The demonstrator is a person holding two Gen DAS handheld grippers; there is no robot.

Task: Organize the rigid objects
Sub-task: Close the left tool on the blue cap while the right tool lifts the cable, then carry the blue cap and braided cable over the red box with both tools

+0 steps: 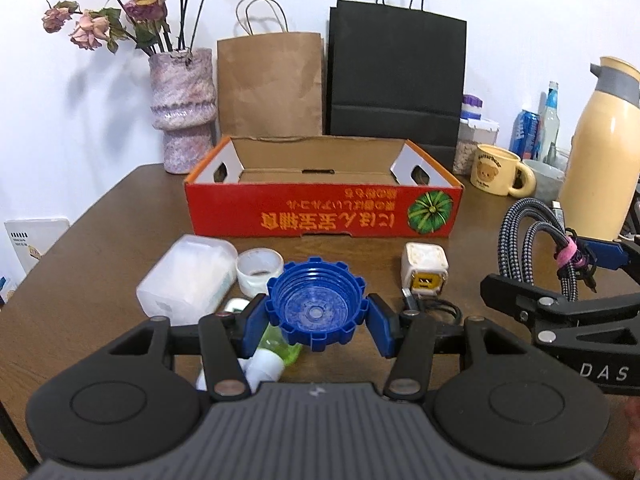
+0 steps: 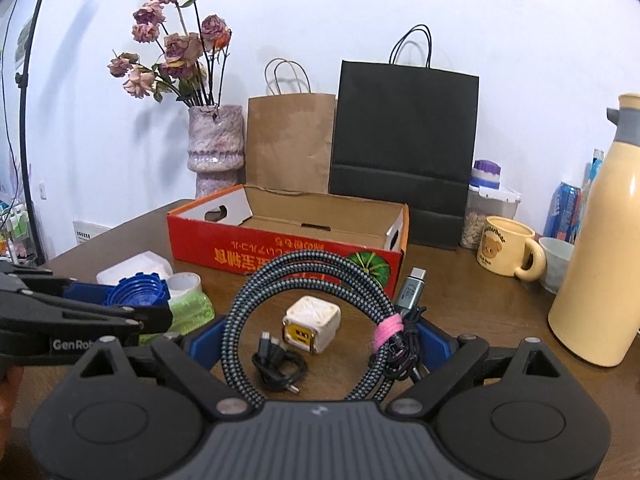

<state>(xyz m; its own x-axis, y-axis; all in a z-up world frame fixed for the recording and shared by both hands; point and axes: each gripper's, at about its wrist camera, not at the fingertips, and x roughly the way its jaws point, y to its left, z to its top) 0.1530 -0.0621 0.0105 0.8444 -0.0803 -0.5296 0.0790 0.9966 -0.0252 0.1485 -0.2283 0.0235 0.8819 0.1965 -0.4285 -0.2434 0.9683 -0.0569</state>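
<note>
left gripper [image 1: 316, 322]: my black linkage arms, silver pivot screws, blue finger pads [image 1: 379, 330], ribbed grey housing
right gripper [image 2: 318, 342]: same black-and-blue build; white "DAS" lettering on its side in my left view

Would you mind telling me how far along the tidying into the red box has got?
Nothing looks done: the visible floor of the red box is bare. In hand: the left gripper holds the blue cap, and the right gripper holds the coiled braided cable. Left on the table: the white charger cube, small black cable, tape roll, clear plastic container and green bottle.
</note>
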